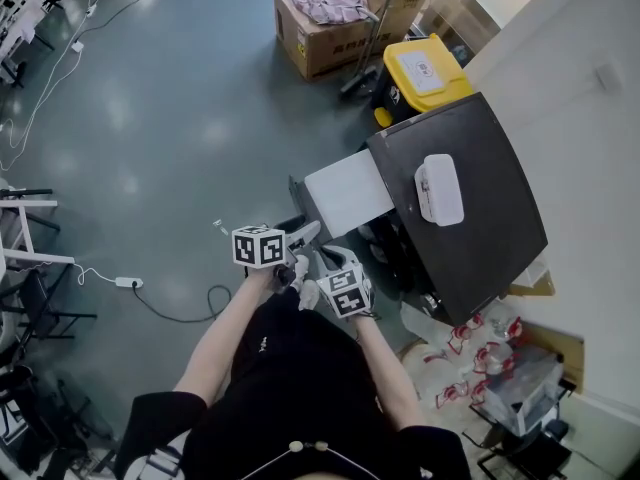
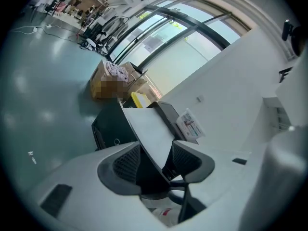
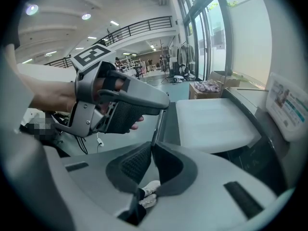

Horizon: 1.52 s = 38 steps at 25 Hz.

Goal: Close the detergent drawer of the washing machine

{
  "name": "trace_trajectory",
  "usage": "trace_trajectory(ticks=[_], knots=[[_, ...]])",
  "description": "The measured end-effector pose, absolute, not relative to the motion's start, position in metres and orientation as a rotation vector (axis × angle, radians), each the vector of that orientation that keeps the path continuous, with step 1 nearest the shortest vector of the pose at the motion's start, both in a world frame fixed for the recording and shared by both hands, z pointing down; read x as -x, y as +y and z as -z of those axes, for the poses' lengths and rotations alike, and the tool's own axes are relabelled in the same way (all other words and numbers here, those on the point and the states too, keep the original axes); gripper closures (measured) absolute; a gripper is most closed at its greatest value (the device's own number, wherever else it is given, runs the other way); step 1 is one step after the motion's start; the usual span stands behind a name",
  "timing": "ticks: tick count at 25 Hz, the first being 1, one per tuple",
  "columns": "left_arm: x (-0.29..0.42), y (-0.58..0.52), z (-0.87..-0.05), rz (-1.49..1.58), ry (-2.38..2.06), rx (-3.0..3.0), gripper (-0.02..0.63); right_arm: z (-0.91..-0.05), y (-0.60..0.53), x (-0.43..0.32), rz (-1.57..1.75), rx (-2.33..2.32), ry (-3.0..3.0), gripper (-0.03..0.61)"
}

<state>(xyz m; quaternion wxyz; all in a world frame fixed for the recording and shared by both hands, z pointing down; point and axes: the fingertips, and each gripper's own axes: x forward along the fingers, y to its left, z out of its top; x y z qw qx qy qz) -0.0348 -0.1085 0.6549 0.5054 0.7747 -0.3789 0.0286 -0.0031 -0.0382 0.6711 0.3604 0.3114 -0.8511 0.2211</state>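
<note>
- While it is jutting left from the washing machine (image 1: 485,238), the detergent drawer (image 1: 345,196) is being pinched at its front edge by the nearly closed right hand-held gripper (image 3: 151,147).
- The left hand-held gripper (image 2: 156,150) is being held open alongside, and the drawer's length is running rightward from both.

The grey floor (image 1: 150,98) bears a cardboard box (image 1: 320,38), a yellow-lidded bin (image 1: 425,73), a power strip (image 1: 127,282) and the dark washing machine (image 1: 500,233).

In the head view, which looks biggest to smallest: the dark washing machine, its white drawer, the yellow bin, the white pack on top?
1. washing machine
2. drawer and yellow bin: they look about alike, and the bin is farther from the camera, so no ranking between them.
3. white pack
</note>
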Motion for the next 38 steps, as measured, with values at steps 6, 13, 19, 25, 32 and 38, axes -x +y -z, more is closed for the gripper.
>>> trace_trajectory(ticks=[6, 13, 19, 25, 32, 38], knots=[[0.023, -0.111, -0.653, -0.08, -0.877, -1.888, 0.407, -0.669, -0.042, -0.009, -0.576, -0.856, -2.178, 0.548], [0.009, -0.119, -0.654, -0.112, -0.842, -1.905, 0.406, -0.668, -0.052, -0.025, -0.57, -0.917, -2.149, 0.549], [-0.003, -0.124, -0.654, -0.146, -0.832, -1.914, 0.406, -0.667, -0.058, -0.039, -0.572, -0.957, -2.134, 0.549], [-0.012, -0.128, -0.651, -0.13, -0.802, -1.917, 0.407, -0.667, -0.062, -0.047, -0.58, -0.986, -2.123, 0.549], [-0.023, -0.137, -0.652, -0.149, -0.791, -1.921, 0.407, -0.667, -0.072, -0.06, -0.584, -1.025, -2.102, 0.549], [-0.038, -0.149, -0.652, -0.14, -0.767, -1.927, 0.406, -0.668, -0.083, -0.075, -0.587, -1.058, -2.081, 0.549]])
